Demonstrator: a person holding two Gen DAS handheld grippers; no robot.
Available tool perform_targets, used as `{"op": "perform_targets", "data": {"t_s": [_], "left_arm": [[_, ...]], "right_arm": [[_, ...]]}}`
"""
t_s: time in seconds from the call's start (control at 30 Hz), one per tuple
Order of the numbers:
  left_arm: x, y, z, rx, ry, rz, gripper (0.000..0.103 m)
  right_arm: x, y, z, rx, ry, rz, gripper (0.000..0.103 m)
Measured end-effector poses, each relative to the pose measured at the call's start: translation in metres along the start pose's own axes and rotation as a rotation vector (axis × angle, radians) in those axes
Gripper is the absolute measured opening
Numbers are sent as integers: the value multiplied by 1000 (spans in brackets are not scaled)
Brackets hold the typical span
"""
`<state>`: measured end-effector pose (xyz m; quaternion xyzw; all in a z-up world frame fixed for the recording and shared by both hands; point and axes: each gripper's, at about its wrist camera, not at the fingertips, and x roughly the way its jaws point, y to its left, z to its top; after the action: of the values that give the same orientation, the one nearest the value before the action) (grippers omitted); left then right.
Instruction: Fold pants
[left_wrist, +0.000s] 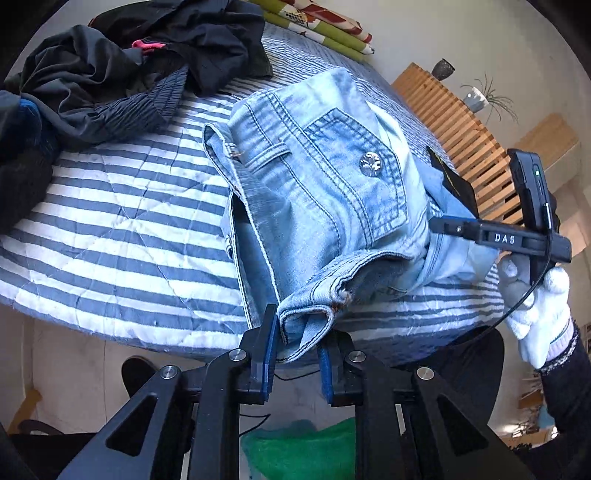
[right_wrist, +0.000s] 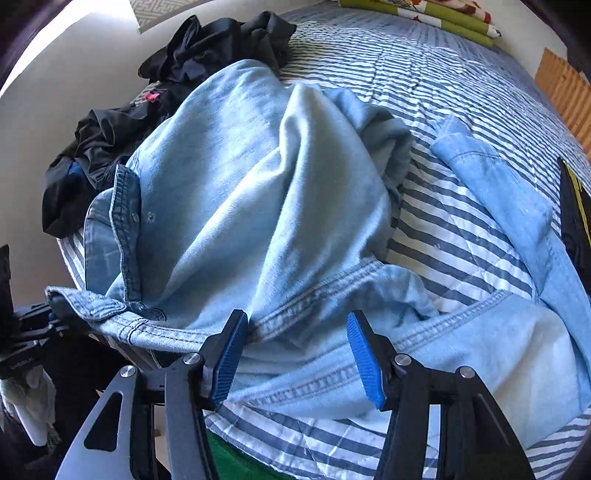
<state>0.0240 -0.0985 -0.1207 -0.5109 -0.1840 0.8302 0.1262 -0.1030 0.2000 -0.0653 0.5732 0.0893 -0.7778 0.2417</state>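
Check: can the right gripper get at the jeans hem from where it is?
Probably yes. The right gripper is open with the jeans hem lying between its pads; nothing blocks it. The left gripper holds the waistband corner.

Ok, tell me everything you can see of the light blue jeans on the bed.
The jeans are pale washed denim with dark contrast stitching, a flapped back pocket with a silver button, and a belt loop. They lie rumpled on the striped quilt, partly folded over themselves, near the bed's edge. The left gripper has a waistband corner between its blue pads. The right gripper stands open over a stitched hem or band. Beyond lies a dark clothes pile, which in the right wrist view meets the denim's far edge.
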Motion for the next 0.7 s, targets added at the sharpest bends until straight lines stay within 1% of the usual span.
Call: {"op": "perform_targets", "data": {"t_s": [0.07, 0.13, 0.2, 0.23, 0.27, 0.3, 0.33, 0.37, 0.4, 0.47, 0.5, 0.53, 0.57, 0.6, 0.63, 0.67, 0.7], "left_arm": [[2, -4, -8, 23, 13, 3, 21], [3, -2, -13, 17, 31, -1, 23], [2, 5, -15, -24, 32, -24, 37], [0, 8, -16, -44, 24, -43, 41], [-1, 11, -16, -60, 13, -47, 52], [-2, 12, -16, -64, 8, -29, 69], [-2, 12, -17, -58, 6, 5, 75], [-1, 11, -18, -45, 3, 30, 77], [2, 11, -19, -34, 10, 35, 77], [9, 11, -19, -37, 24, 19, 76], [13, 11, -18, -35, 31, 25, 70], [19, 10, -17, -24, 44, 33, 62], [24, 7, -15, -12, 61, 44, 32], [29, 7, -12, -9, 75, 42, 12], [31, 6, -10, -8, 74, 36, 9], [30, 4, -8, -3, 67, 22, 0], [29, 2, -5, 1, 59, 12, 0]], "right_arm": [[-5, -11, -4, 20, -12, -60, 52], [-4, -24, -12, 31, 9, -120, 52], [0, -39, -19, 61, 43, -157, 52], [2, -46, -22, 77, 56, -163, 52], [4, -51, -26, 89, 65, -164, 52], [3, -56, -30, 97, 68, -162, 52], [1, -60, -34, 102, 64, -155, 52], [-2, -62, -38, 109, 55, -144, 52], [-6, -64, -42, 120, 46, -137, 52], [-14, -67, -50, 148, 28, -120, 52], [-17, -69, -54, 155, 17, -112, 53], [-20, -72, -58, 156, 6, -109, 53], [-23, -72, -60, 160, -3, -114, 53], [-25, -72, -62, 162, -14, -124, 53], [-26, -70, -61, 157, -31, -130, 53], [-27, -67, -59, 143, -47, -125, 54], [-28, -62, -58, 123, -55, -116, 54]]}}
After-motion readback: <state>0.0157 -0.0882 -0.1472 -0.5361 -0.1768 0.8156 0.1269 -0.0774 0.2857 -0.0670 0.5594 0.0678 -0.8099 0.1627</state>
